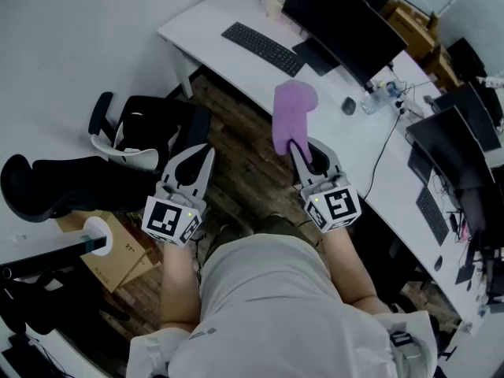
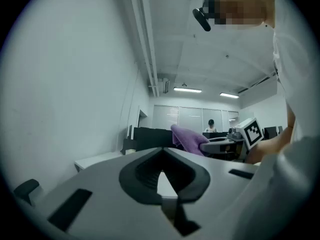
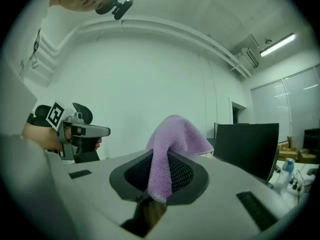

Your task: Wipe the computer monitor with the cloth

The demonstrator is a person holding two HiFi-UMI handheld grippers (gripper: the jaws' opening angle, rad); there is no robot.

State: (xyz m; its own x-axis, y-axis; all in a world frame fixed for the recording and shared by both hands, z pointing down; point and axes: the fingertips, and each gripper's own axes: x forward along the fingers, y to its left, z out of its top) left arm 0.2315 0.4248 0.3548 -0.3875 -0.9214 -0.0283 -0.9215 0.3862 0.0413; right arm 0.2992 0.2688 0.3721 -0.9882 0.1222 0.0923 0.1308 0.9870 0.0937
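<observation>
The black computer monitor [image 1: 342,22] stands on a long white desk [image 1: 236,18] ahead of me, its screen dark. My right gripper [image 1: 298,146] is shut on a purple cloth [image 1: 290,113], which stands up and droops over the jaws [image 3: 172,139]. It hangs in the air over the floor, short of the desk edge and well clear of the monitor [image 3: 247,146]. My left gripper [image 1: 194,144] is held level beside it on the left, shut, with nothing in it [image 2: 161,151]. From the left gripper view the cloth [image 2: 187,139] shows to the right.
A black keyboard [image 1: 262,48] and a mouse [image 1: 349,105] lie on the desk before the monitor. A black and white office chair [image 1: 134,132] stands at the left, with a cardboard box [image 1: 118,250] nearer me. More monitors [image 1: 453,136] and cables fill the right.
</observation>
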